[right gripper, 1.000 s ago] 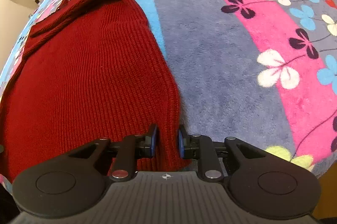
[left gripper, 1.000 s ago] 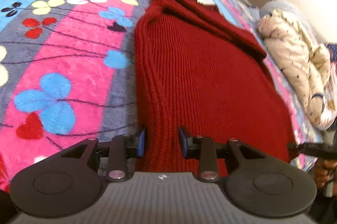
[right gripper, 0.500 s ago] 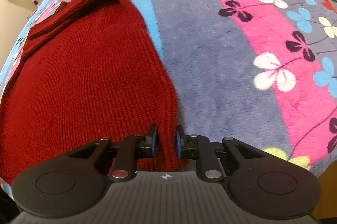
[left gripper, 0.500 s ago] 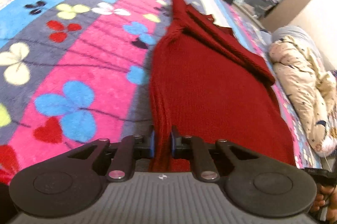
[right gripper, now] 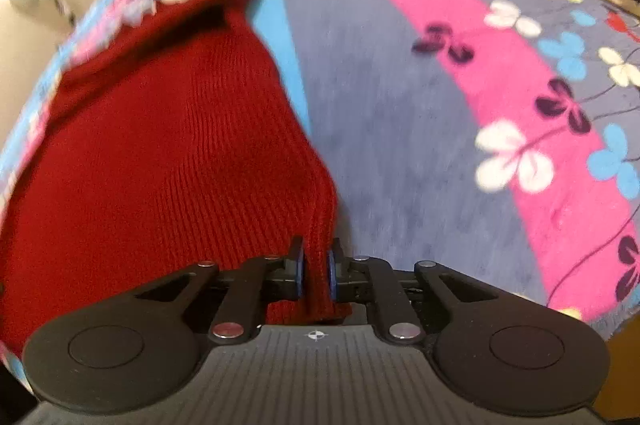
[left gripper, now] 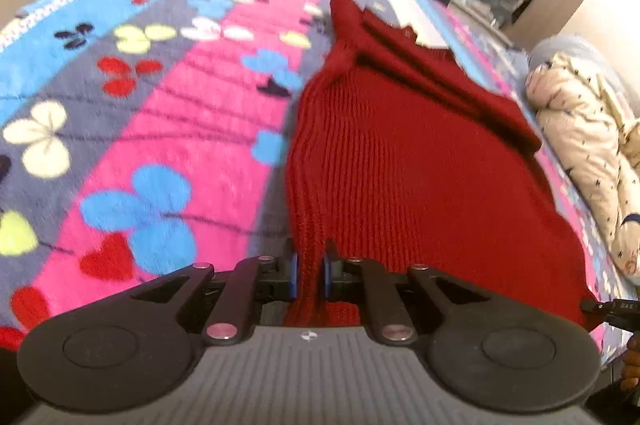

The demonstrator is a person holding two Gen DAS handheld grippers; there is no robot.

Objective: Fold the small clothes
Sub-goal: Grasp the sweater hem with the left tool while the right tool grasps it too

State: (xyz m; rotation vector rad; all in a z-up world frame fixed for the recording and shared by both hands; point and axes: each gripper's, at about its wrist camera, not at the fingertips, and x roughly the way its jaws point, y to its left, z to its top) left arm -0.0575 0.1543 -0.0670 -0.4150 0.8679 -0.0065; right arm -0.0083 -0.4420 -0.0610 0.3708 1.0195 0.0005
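Since a second ago, left gripper [left gripper: 308, 275] had pinched the red sweater [left gripper: 420, 177] hem; right gripper [right gripper: 316, 273] stayed clamped at its other corner. Sweater lay toward 12 o'clock on the bed [left gripper: 168, 129], sleeves folded; bottom fold remained

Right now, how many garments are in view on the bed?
2. A dark red ribbed knit sweater lies spread on the floral fleece blanket, its near corners clamped by the left claw and right claw. A beige patterned padded jacket is at the bed's edge.
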